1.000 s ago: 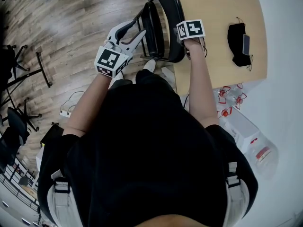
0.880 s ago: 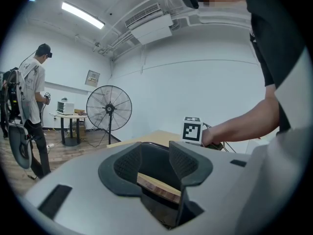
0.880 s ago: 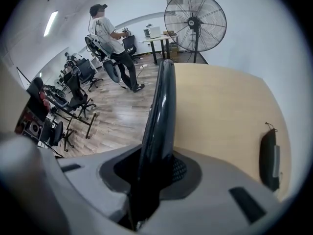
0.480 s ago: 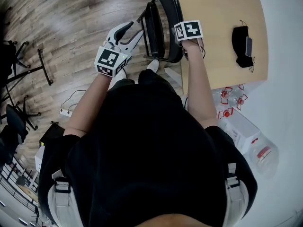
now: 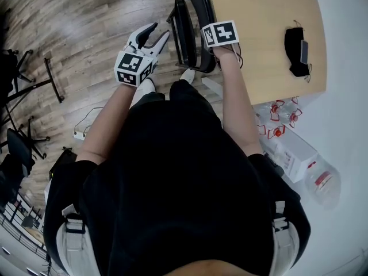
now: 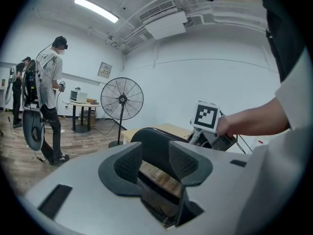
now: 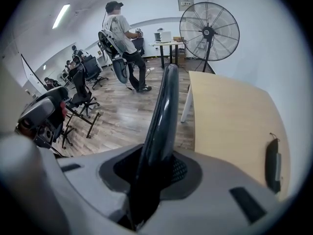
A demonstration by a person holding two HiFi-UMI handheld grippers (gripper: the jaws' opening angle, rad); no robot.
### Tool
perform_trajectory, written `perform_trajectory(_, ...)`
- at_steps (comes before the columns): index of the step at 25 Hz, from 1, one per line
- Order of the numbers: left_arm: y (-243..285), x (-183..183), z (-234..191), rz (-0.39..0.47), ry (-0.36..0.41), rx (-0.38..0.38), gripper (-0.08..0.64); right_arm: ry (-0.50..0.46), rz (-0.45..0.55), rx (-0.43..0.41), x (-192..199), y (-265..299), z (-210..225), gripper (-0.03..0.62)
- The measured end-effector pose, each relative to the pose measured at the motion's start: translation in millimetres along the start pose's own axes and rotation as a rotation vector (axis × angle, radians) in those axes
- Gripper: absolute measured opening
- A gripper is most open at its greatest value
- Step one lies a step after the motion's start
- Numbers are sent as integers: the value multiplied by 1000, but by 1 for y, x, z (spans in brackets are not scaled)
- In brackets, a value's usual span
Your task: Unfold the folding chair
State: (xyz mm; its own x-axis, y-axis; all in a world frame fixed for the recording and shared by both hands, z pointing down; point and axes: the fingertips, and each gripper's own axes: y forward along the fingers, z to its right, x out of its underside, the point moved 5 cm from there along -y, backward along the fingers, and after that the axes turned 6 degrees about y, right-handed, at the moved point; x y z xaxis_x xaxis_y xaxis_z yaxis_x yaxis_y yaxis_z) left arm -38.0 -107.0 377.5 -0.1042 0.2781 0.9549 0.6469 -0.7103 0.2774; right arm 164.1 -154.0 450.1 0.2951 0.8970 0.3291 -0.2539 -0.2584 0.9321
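The black folding chair [image 5: 192, 22] stands folded on the wood floor beside the table. My right gripper [image 5: 214, 39] sits under its marker cube, pointing steeply down and shut on the top edge of the backrest [image 7: 164, 106], which runs up from between the jaws. My left gripper [image 5: 161, 30] reaches in from the left, nearly level. In the left gripper view its jaws [image 6: 155, 163] are closed on a glossy black edge of the seat [image 6: 159, 199], with the curved backrest [image 6: 156, 138] behind it.
A light wood table [image 5: 264, 16] lies right of the chair, with a black pouch and phone [image 5: 296, 50] on it. Packed water bottles [image 5: 287, 131] lie on the floor at the right. Office chairs [image 5: 23, 85], a power strip [image 5: 80, 135], a standing fan [image 7: 209, 31] and a person [image 7: 122, 38] are around.
Both grippers and the chair have shifted left and up in the head view, away from the table edge. Both grips look unchanged.
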Motion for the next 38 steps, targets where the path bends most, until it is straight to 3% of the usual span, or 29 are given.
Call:
perform_trajectory(8, 25, 23, -17, -65, -38, -31, 169, -15, 3, 18, -2, 2, -16, 98)
perform_trajectory(14, 67, 51, -29, -169, -43, -67, 169, -21, 7, 17, -3, 3, -20, 98)
perform_trajectory(31, 180, 130, -59, -458, -338, -250, 247, -9, 28, 10, -3, 2, -4, 98)
perform_trajectory(38, 225, 161, -67, -530, -390, -292, 272, -33, 35, -12, -4, 2, -8, 98)
